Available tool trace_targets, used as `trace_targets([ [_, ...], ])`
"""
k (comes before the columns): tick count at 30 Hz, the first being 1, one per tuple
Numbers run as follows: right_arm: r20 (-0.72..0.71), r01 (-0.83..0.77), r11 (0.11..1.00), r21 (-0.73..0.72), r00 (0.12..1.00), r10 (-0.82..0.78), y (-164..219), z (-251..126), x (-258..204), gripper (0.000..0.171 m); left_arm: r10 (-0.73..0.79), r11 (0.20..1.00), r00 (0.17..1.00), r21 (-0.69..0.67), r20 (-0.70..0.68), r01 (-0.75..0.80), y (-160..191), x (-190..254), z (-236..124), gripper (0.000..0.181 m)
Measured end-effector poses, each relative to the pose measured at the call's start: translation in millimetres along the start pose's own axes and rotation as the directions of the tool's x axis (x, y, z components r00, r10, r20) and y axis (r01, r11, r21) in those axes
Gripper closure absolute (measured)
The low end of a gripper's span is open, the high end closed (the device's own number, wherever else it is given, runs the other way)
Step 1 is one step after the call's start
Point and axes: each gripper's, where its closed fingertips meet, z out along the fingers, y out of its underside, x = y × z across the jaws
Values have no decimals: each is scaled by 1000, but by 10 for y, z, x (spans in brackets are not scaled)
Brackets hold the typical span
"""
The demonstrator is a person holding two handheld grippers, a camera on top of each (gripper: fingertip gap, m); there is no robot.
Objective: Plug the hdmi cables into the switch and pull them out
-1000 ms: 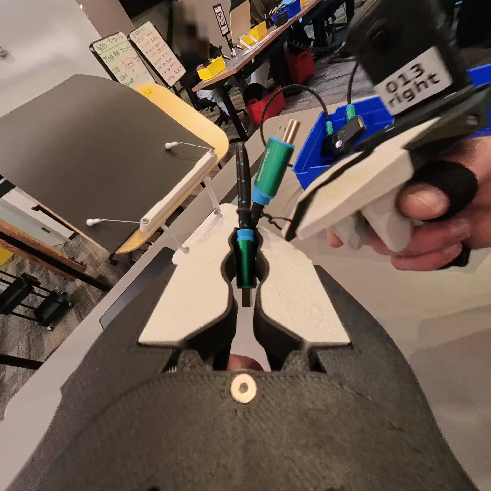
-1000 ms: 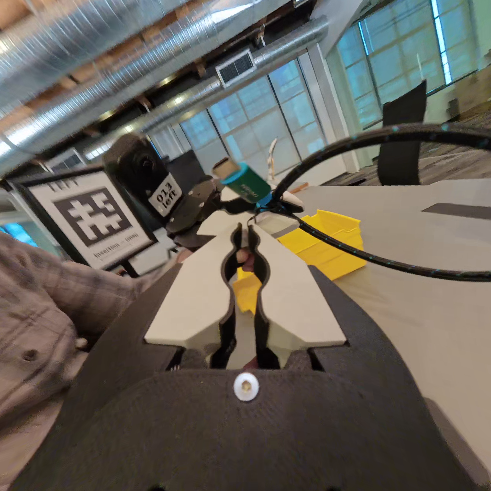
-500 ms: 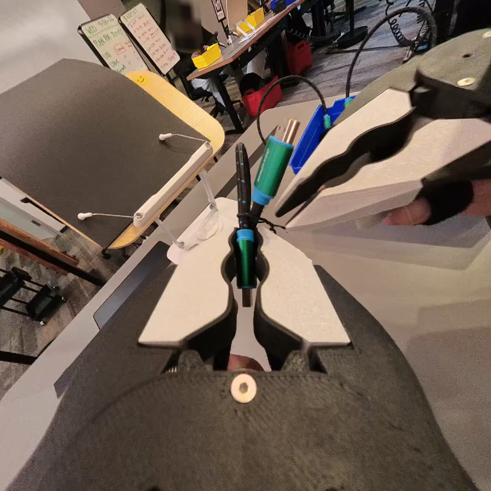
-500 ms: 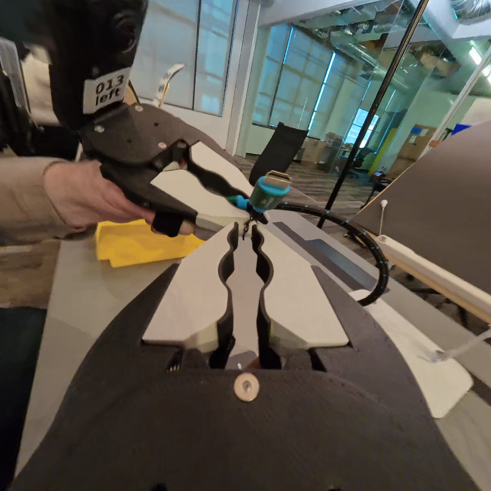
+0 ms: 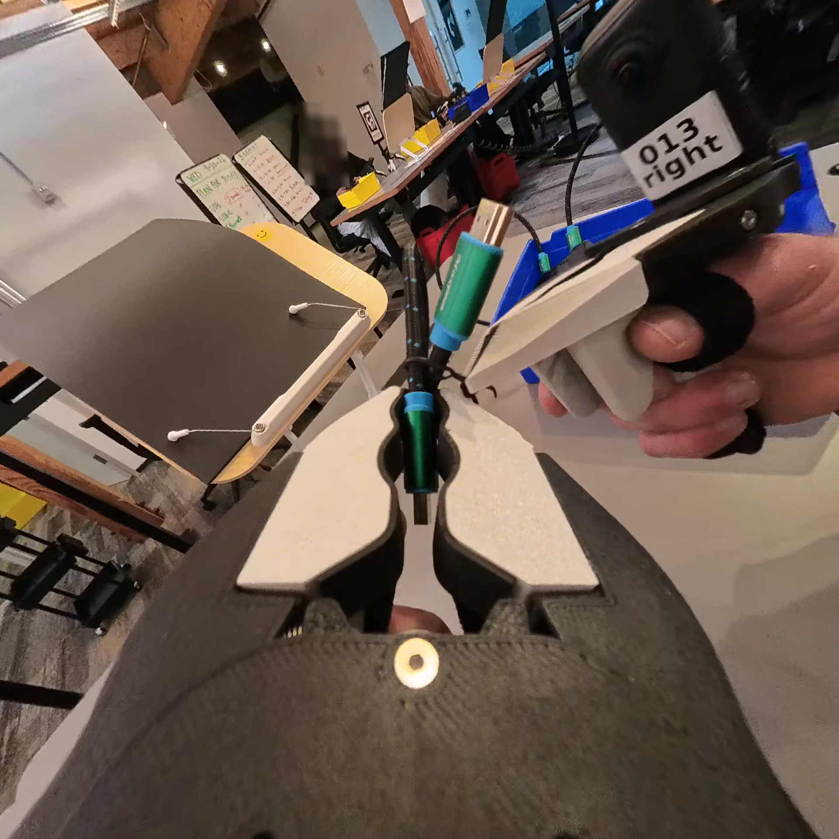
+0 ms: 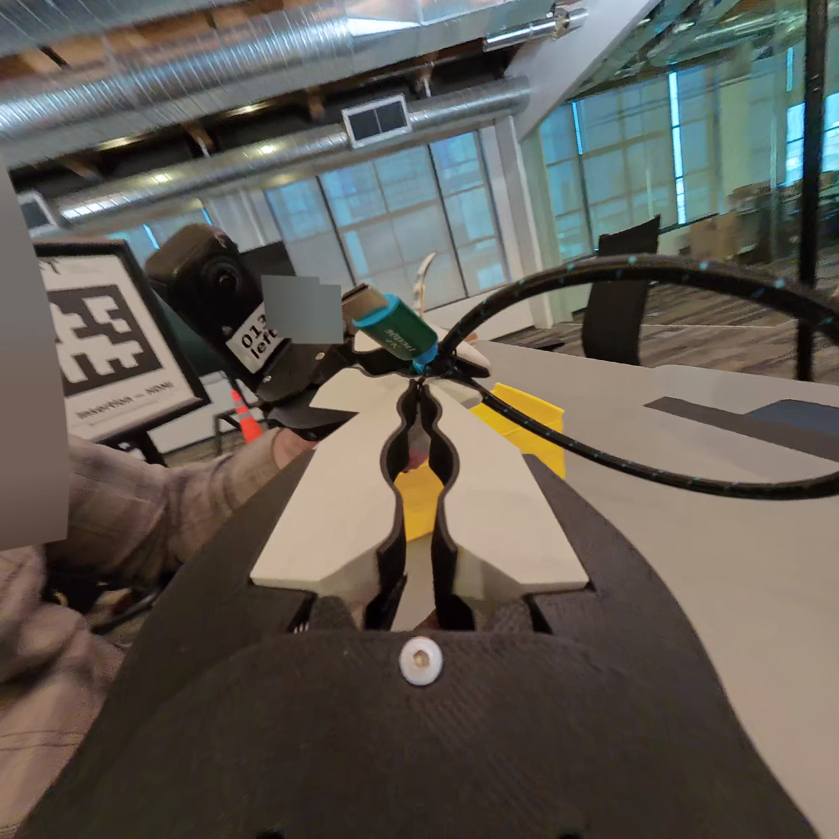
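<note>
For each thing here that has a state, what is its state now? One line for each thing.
left gripper: shut on held plug.
held plug: unplugged, clamped between the fingers, metal end toward the camera.
free plug: unplugged, pointing up, nothing grips it.
right gripper: shut on black tie, as far as it shows.
black tie: fastened around the cable.

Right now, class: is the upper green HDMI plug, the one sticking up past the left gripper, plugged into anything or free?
Free. The upper green HDMI plug shows its bare metal tip in open air, above the left gripper.
</note>
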Motion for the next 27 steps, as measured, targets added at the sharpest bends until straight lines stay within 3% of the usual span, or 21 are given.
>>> trace_targets([
  [8,220,-280,951,133,944,247,-111,-17,-176,171,69,994,997,81,43,-72,-140,20,-35,173],
  [13,402,-448,870,206,849,342,-242,-33,-355,171,110,975,985,181,131,-133,-331,18,-104,172],
  [17,563,-520,834,183,751,345,-238,-89,-520,171,127,949,986,275,111,-154,-456,145,-157,172],
  [21,392,-406,889,212,869,303,-147,-46,-288,171,108,973,984,190,143,-134,-301,43,-78,173],
  [24,146,-157,969,189,981,130,-73,-37,-84,163,88,987,983,118,162,-108,-184,-39,-23,173],
  [27,-48,84,990,115,996,-79,-73,-50,35,160,80,994,979,64,189,-94,-108,-92,13,173],
])
